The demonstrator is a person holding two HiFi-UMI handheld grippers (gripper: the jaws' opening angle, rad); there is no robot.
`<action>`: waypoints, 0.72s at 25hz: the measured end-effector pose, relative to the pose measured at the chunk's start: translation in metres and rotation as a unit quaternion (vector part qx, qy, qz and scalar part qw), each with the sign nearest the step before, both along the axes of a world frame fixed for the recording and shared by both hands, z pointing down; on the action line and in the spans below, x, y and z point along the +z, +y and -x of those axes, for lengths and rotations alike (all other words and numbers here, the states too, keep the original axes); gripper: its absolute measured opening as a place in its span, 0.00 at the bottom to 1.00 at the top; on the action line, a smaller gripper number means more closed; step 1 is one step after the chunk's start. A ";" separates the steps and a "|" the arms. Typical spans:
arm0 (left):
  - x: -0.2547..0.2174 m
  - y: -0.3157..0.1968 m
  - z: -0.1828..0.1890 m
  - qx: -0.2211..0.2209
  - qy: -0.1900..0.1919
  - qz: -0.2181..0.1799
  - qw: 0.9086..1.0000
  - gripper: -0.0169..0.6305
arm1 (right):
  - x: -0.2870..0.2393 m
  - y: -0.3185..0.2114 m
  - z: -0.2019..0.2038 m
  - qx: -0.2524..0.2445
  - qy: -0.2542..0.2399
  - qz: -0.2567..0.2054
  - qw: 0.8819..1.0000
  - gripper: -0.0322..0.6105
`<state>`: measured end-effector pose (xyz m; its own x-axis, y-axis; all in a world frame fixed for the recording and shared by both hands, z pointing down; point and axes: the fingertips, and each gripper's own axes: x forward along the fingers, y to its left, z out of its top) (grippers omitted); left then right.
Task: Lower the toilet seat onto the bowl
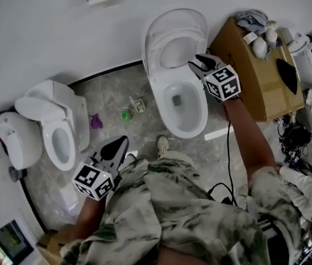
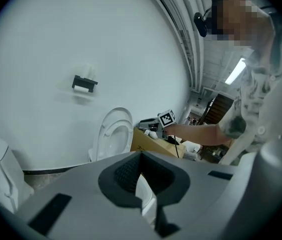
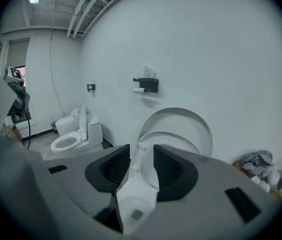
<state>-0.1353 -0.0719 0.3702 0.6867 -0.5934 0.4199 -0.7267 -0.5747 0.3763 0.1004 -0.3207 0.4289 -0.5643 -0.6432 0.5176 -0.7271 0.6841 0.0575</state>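
Far left: second toilet [image 1: 45, 112], not my target. Left gripper [image 1: 123, 141] hangs low and near me, tips together, nothing in them, well apart from the work.

Small green and purple bits [image 1: 125, 115] lie on the floor between the two toilets, clear of the swing path.

Centre: seat [image 1: 154, 47] is upright against the lid and the wall, bowl [image 1: 157, 101] open below it. Nothing lowered yet, so I'd call this the approach step.

Right gripper [image 1: 194, 61] is at the seat's right edge, jaws spread. In its own view the edge lines up in the gap, but the pads aren't pressing on it.

Next move, as I judge it: ease in, pinch or hook that edge, then pull it toward me and down in an arc, controlled so it doesn't slam.

Right: cardboard box [image 1: 252, 76] sits just beside the bowl, so my right elbow room is tight. There's more room on the near and left sides.
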 end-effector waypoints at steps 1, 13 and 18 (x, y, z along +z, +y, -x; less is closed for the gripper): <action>0.000 -0.003 0.000 -0.001 -0.003 0.002 1.000 0.06 | 0.001 -0.012 -0.002 -0.006 0.010 -0.003 1.000 0.31; 0.001 -0.040 -0.002 -0.028 -0.013 0.002 1.000 0.06 | 0.024 -0.128 -0.006 -0.093 0.147 -0.029 0.984 0.31; 0.010 -0.045 0.010 -0.053 -0.013 0.016 0.998 0.06 | 0.038 -0.153 0.001 -0.125 0.188 -0.026 0.974 0.31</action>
